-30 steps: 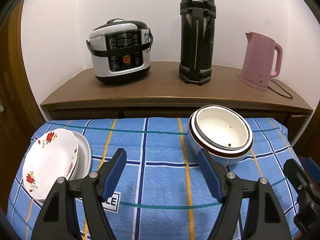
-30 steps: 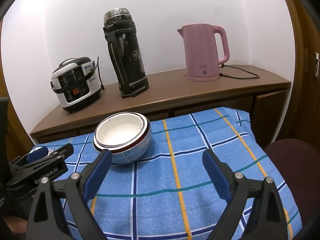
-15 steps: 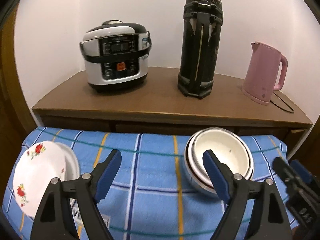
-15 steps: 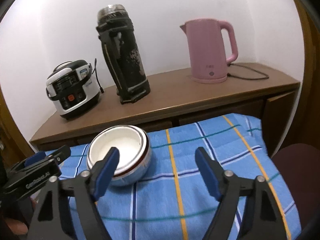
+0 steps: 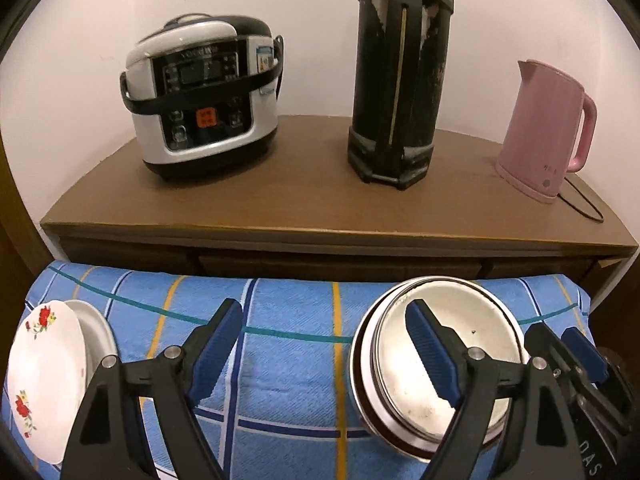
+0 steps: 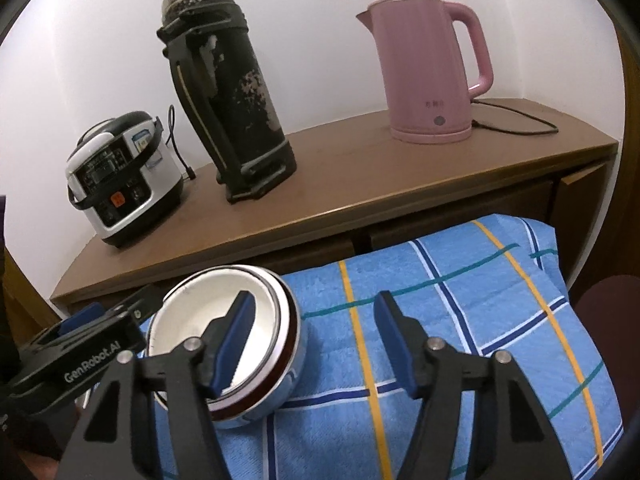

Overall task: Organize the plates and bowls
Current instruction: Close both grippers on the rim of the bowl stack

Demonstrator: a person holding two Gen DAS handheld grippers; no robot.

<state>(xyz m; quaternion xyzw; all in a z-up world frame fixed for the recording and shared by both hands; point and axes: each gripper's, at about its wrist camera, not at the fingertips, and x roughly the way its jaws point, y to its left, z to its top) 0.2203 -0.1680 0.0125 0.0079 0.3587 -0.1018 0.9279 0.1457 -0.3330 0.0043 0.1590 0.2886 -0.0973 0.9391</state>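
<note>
both tools straddle the nested bowls (image 6: 224, 344)' rim: right tool (image 6: 314, 340) narrowing, left tool (image 5: 324, 354) spread, neither apparently gripping; seat pads squarely first.

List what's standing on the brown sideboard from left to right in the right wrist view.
rice cooker → black thermos flask → pink kettle, all on the sideboard.

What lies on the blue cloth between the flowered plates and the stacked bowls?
Nothing rests there: in the left wrist view the checked cloth is bare between the plates and the bowls.
</note>
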